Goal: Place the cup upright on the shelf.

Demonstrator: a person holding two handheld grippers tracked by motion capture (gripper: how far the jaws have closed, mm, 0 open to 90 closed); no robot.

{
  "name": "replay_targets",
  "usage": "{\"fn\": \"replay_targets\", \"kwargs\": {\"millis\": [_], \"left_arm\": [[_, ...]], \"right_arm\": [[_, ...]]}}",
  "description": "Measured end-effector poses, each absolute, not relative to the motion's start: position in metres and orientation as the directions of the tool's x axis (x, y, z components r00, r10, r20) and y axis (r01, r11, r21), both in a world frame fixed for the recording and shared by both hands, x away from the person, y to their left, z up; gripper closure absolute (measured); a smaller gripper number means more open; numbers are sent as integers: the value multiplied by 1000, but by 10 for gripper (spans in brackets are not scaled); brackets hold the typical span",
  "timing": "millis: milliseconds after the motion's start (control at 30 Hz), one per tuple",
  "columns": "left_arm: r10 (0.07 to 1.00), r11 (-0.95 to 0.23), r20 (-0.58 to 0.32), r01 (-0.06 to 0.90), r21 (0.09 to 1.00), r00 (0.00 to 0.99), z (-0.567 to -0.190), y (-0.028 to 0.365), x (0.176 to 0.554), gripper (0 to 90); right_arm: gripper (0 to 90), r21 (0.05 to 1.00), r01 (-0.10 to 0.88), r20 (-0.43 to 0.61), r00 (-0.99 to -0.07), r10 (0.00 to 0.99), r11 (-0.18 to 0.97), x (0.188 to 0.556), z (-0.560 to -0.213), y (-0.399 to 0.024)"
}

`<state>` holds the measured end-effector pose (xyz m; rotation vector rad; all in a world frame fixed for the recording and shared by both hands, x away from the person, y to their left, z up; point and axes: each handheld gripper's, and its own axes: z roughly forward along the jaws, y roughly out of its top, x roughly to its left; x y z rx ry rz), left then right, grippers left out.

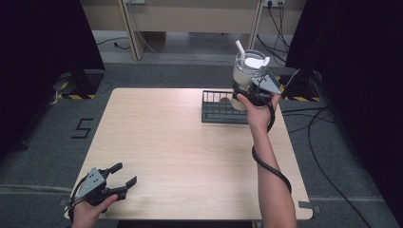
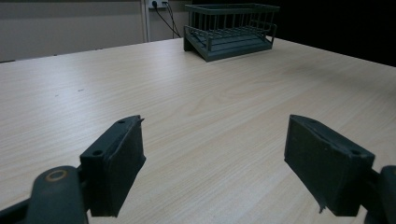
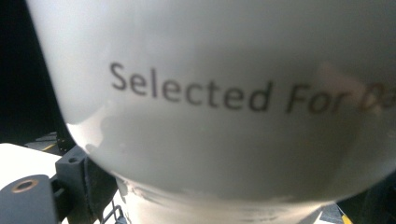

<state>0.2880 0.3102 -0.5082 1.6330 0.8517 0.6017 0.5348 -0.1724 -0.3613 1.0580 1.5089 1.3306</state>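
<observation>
Your right gripper (image 1: 248,95) pinches a white lidded tumbler (image 1: 247,71) above the dark wire rack (image 1: 216,111) — contents hidden. Your left gripper (image 1: 124,176) rests spread, holding nothing.

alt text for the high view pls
The right gripper holds a white cup with a straw above a dark wire rack at the far side of a wooden table. The left gripper rests open at the near left corner.

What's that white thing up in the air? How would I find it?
Look at the far right corner of the wooden table, where a dark wire rack sits. Just above it, the right gripper holds up a white cup. It has a straw and says "Selected For" on its side.
</observation>
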Motion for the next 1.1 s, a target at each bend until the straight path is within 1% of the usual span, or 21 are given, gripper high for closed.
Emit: {"fn": "replay_targets", "kwargs": {"millis": [533, 1100], "left_arm": [[796, -94, -58, 216, 972, 603, -508, 311, 288, 190], [792, -82, -76, 229, 970, 606, -510, 311, 289, 190]], "right_arm": [[99, 994, 82, -43, -280, 959, 69, 560, -362, -167], [99, 992, 116, -11, -278, 961, 45, 584, -378, -150]]}}
